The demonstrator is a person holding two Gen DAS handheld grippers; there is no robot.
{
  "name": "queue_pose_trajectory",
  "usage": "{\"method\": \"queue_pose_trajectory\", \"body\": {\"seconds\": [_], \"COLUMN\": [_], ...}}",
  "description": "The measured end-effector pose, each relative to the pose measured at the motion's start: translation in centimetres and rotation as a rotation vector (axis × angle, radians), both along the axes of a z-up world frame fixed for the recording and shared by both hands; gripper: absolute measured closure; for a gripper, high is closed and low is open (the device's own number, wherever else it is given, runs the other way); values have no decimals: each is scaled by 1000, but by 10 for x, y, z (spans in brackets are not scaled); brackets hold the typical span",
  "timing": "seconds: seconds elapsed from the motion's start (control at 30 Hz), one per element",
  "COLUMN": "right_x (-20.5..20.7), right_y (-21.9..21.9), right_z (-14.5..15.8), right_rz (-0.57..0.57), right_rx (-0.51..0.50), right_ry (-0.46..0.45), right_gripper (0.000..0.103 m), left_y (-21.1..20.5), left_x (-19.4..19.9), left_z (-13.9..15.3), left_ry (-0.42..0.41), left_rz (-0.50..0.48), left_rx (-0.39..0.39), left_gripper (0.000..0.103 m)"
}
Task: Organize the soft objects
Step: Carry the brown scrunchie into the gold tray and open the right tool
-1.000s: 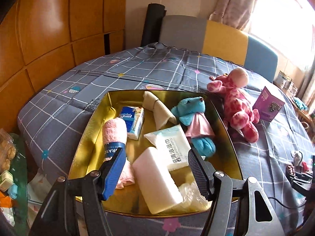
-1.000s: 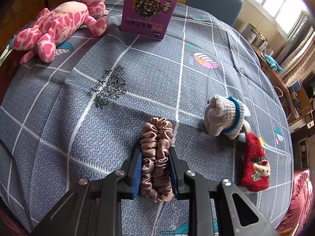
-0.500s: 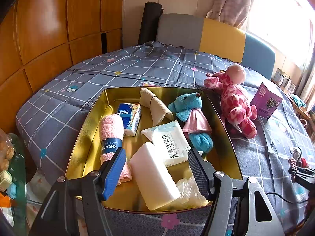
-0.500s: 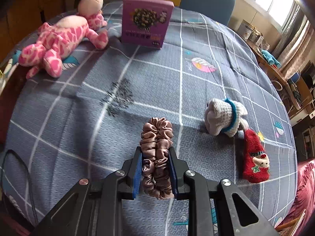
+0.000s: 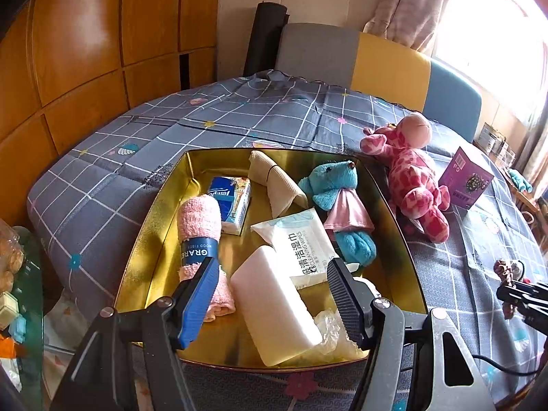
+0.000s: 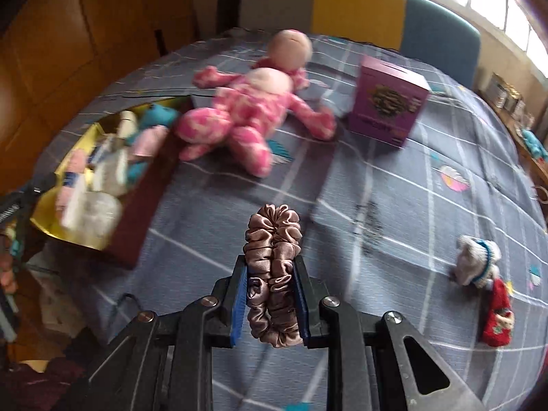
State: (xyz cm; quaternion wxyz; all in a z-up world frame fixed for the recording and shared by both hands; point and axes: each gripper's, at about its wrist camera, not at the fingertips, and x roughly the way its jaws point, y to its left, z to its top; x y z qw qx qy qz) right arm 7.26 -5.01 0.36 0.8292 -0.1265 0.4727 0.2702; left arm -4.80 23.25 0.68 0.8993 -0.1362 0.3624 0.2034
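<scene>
On the left, the gold tray [image 5: 161, 205] is seen crowded to its walls: a rolled pink towel [image 5: 200, 221], a white foam block [image 5: 274, 304], a wipes pack [image 5: 301, 246] and a blue plush bear [image 5: 339, 205] are packed in, with bare floor left only at the near-left corner. The left gripper [image 5: 274, 303] is held spread wide above the near rim, nothing between its fingers. Beside the tray's right wall a pink spotted plush [image 6: 246, 113] is sprawled, blurred in the right wrist view. Centre, the satin scrunchie [image 6: 274, 274], ruffled and glossy, is clamped upright in the right gripper [image 6: 272, 303] over open quilted cloth [image 6: 376, 239]. Far right, a knitted sock [image 6: 477, 262] and red sock [image 6: 498, 316] are lying touching.
</scene>
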Motion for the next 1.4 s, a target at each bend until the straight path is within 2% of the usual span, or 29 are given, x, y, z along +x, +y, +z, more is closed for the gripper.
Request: {"method": "queue_pose_trajectory", "body": {"seconds": [0.17, 0.33, 0.53, 0.7, 0.9, 1.03, 1.1, 1.4], "right_x": [-6, -10, -15, -4, 14, 10, 9, 3], "right_y": [42, 89, 151, 195, 212, 216, 216, 206], "right_z": [12, 26, 31, 6, -31, -43, -46, -35], "right_rz": [92, 190, 316, 364, 327, 322, 326, 285], "right_rx": [91, 145, 143, 72, 26, 12, 5, 28], "right_ry": [39, 41, 24, 65, 144, 163, 160, 105], "right_gripper": [80, 80, 80, 79, 75, 64, 61, 60], "left_y": [3, 9, 20, 30, 36, 39, 40, 37], "left_x": [-2, -4, -8, -10, -10, -9, -9, -9], "left_z": [1, 1, 0, -1, -5, -9, -10, -8], "left_ry": [-6, -12, -16, -20, -12, 0, 2, -3], "left_rz": [4, 19, 51, 76, 91, 96, 100, 95], "left_rx": [3, 0, -5, -14, -22, -26, -25, -17], "left_gripper": [37, 37, 37, 37, 37, 37, 37, 37]}}
